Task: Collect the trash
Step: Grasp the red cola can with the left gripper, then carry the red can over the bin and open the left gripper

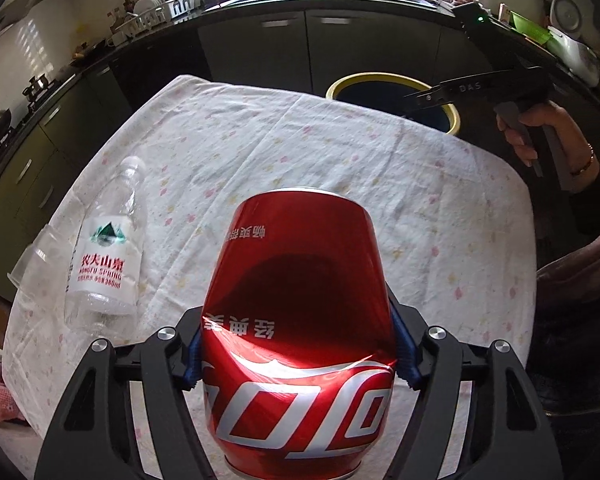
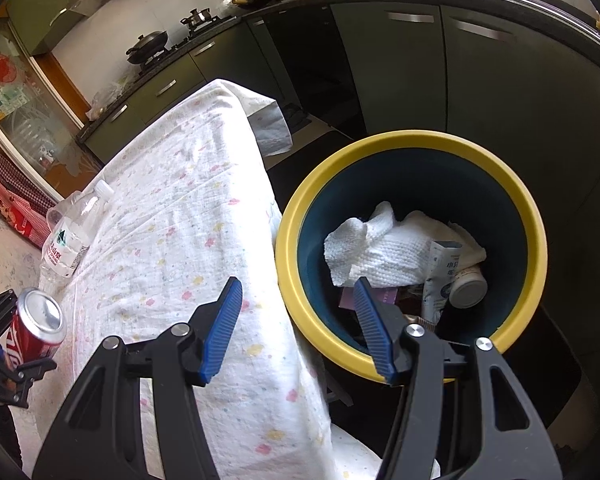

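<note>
My left gripper is shut on a red cola can, held upright above the near part of the cloth-covered table; the can also shows in the right wrist view. A clear water bottle lies on the table's left side, next to a clear plastic cup. My right gripper is open and empty above the near rim of the yellow-rimmed bin, which holds a white paper towel, a tube and a small bottle. The right gripper also shows in the left wrist view.
The bin stands on the floor beyond the table's far edge. Dark kitchen cabinets and a counter with a dish rack run behind. A stove with pans is at the left.
</note>
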The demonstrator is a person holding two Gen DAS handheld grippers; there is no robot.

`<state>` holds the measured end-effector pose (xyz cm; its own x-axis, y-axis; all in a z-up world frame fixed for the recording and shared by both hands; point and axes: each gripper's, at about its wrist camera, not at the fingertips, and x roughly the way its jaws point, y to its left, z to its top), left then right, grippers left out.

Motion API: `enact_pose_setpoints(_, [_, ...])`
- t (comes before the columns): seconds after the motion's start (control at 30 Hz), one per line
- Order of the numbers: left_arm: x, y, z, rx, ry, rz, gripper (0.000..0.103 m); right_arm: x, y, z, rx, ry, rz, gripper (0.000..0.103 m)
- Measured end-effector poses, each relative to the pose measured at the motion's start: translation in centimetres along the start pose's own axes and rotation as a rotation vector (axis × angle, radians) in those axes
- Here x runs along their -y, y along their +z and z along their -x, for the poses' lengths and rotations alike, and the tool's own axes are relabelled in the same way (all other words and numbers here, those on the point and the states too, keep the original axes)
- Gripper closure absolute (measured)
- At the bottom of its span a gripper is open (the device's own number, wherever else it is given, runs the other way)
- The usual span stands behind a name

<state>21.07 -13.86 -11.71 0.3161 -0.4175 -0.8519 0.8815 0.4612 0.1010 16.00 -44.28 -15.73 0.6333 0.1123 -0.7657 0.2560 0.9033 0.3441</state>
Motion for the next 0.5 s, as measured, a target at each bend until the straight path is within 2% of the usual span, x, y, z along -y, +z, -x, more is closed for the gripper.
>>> enact_pose_setpoints(0.23, [5.4, 6.3, -0.3, 0.048, -0.073, -0.115, 0.032, 3.4, 0.6, 2.9, 0.072, -0.048, -0.043, 0.048])
enact_pose_setpoints(0.5, [10.7, 16.5, -5.6, 0.065, -0.147, -0.238, 0.032, 11.2, 0.4, 6.6, 0.138, -0.125, -0.159, 0.047])
